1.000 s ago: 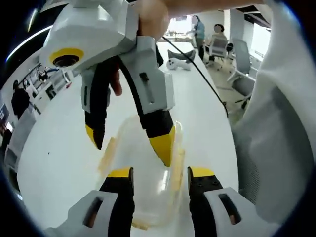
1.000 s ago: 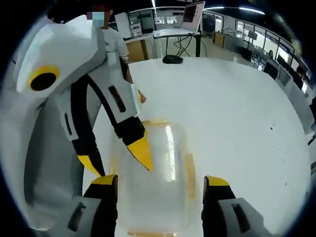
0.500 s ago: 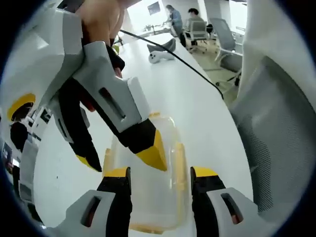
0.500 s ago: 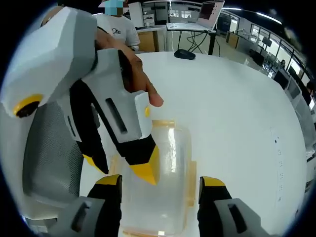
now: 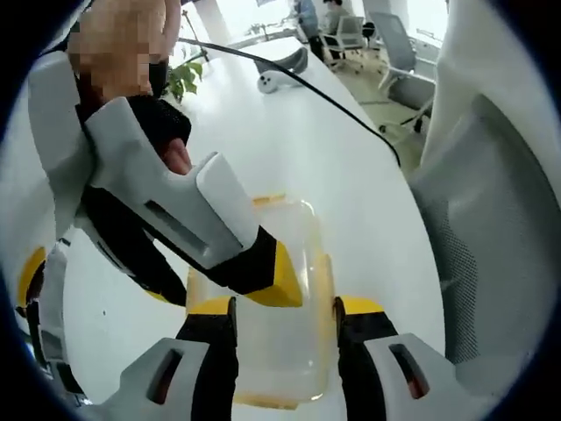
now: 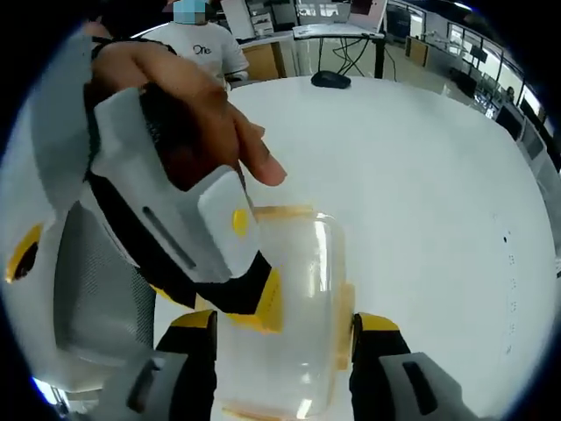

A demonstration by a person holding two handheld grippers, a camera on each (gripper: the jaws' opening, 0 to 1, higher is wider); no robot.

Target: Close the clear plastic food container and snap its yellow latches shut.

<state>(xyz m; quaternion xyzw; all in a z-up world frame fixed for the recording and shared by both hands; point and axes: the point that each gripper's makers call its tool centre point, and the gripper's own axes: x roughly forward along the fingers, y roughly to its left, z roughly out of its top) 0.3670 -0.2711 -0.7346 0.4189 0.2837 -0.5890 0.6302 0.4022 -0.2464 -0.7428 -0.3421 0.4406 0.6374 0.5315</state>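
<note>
Left gripper view: our left gripper (image 5: 282,309) spreads open astride the clear container (image 5: 279,289) on the white counter (image 5: 351,167); our right gripper (image 5: 230,279), also open, presses down on its lid, beyond.

You have a white worktop (image 6: 421,175) carrying the clear plastic food container (image 6: 294,289), whose yellow latches (image 6: 344,324) run along its sides. At the far end in the right gripper view lies a dark mouse (image 6: 330,79). In the left gripper view, a white device (image 5: 270,81) sits far off with a black cable (image 5: 342,105) trailing across the worktop.
</note>
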